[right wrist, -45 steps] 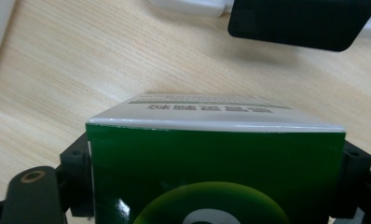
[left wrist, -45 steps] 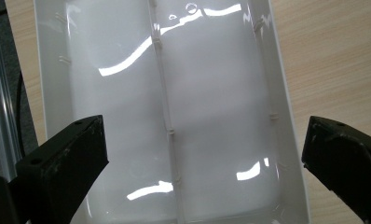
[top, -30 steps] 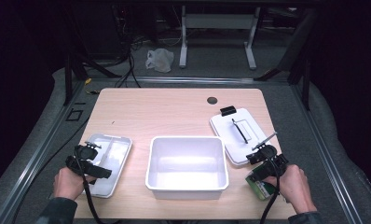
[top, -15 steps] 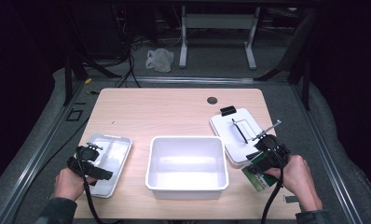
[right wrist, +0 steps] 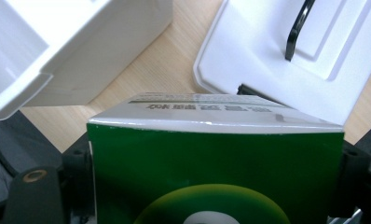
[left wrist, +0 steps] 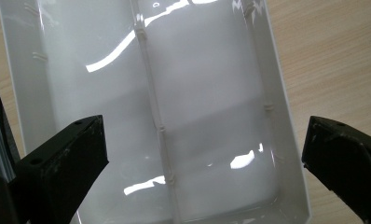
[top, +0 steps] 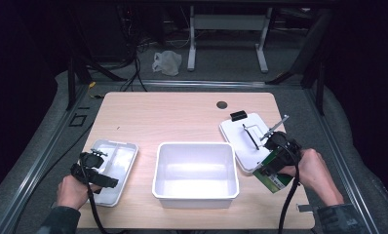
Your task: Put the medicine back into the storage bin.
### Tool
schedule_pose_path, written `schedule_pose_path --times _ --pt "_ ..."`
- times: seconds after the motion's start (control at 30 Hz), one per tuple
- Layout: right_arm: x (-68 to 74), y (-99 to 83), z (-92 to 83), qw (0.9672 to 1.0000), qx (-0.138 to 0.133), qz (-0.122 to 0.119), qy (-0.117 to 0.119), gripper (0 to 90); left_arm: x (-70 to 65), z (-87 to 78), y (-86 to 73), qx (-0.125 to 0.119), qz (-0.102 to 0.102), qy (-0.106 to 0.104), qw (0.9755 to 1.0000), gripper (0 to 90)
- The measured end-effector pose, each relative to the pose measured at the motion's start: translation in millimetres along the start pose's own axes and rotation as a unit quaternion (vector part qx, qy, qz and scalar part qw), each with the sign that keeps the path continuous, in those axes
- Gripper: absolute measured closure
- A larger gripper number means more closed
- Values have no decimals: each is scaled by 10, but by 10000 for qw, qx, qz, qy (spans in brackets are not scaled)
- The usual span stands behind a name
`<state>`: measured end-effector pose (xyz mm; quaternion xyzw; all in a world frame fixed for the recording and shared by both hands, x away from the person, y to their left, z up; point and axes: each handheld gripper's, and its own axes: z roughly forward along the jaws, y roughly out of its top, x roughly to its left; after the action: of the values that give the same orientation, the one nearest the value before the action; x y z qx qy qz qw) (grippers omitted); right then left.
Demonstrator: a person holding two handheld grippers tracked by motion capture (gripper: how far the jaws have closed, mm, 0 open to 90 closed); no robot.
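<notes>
The right gripper is clamped on a green carton, one black jaw pressed against each side of it. In the right gripper view the carton fills the space between the jaws, its white top edge facing away; beyond it and to the left is a corner of the white bin, beyond it to the right the white lid with its black handle. The left gripper has its jaws spread wide with nothing between them, hanging over the near end of the divided white tray, whose centre rib runs straight ahead between the jaws
</notes>
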<state>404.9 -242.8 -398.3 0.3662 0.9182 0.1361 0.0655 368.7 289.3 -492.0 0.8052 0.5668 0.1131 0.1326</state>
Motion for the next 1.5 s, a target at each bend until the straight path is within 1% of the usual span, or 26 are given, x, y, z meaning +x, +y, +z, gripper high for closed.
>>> schedule_pose_path --times 0.03,0.07,0.1,0.13,0.17,0.23,0.37,0.43,0.5,0.57,0.67,0.7,0.73,0.8,0.83,0.87,0.97,1.03,1.07,1.13,1.23,1.27,1.33,1.37,1.43,1.5 --pt "0 0 0 10000 0 0 0 160 0 0 0 0 0 0 10000 0" --pt "6 40 -43 9997 10 -247 59 160 0 0 2 19 41 -7 10000 0" --pt "6 40 -43 9997 10 -247 59 160 0 0 2 19 41 -7 10000 0" --pt "9 81 -69 9990 25 -425 113 160 -5 2 3 8 31 -5 10000 0" --pt "9 81 -69 9990 25 -425 113 160 -5 2 3 8 31 -5 10000 0" --pt "20 146 -104 9977 61 -649 162 161 -4 3 3 15 38 -9 10000 0" --pt "36 254 -168 9940 143 -1061 233 161 -8 6 5 26 50 -9 10000 0" --pt "43 271 -175 9932 146 -1130 240 160 -7 6 5 43 62 -17 10000 0" --pt "76 347 -229 9893 187 -1417 284 160 -10 6 5 43 74 -17 10000 0" --pt "92 368 -248 9886 168 -1464 312 161 -9 5 5 46 82 -16 10000 0" --pt "148 466 -331 9836 193 -1764 314 160 -15 8 5 36 80 -25 10000 0" --pt "148 466 -331 9836 193 -1764 314 160 -15 8 5 36 80 -25 10000 0" --pt "183 509 -357 9802 217 -1945 309 160 -18 10 8 48 89 -37 9999 0" --pt "223 549 -380 9772 213 -2086 338 160 -21 14 12 67 91 -29 9999 0" --pt "223 549 -380 9772 213 -2086 338 160 -21 14 12 67 91 -29 9999 0" --pt "262 593 -408 9735 180 -2247 384 160 -23 14 16 63 87 -44 9999 0" --pt "337 677 -440 9665 142 -2525 435 160 -31 13 19 50 93 -59 9999 0" --pt "372 706 -452 9651 137 -2583 410 160 -34 22 19 63 76 -72 9999 0" --pt "430 779 -472 9620 135 -2692 438 160 -32 26 18 70 74 -81 9999 0" --pt "480 843 -483 9588 126 -2799 476 159 -32 25 18 62 67 -90 9999 0" --pt "548 917 -489 9571 116 -2852 504 159 -28 23 17 62 83 -94 9999 0" --pt "609 979 -482 9540 101 -2953 516 159 -28 21 15 57 87 -90 9999 0" --pt "665 1029 -465 9511 75 -3036 562 159 -22 18 14 72 104 -91 9999 0" --pt "665 1029 -465 9511 75 -3036 562 159 -22 18 14 72 104 -91 9999 0" --pt "778 1110 -418 9472 60 -3151 596 159 -19 19 12 56 86 -81 9999 0" --pt "812 1134 -402 9462 62 -3185 576 159 -18 20 13 58 89 -87 9999 0"
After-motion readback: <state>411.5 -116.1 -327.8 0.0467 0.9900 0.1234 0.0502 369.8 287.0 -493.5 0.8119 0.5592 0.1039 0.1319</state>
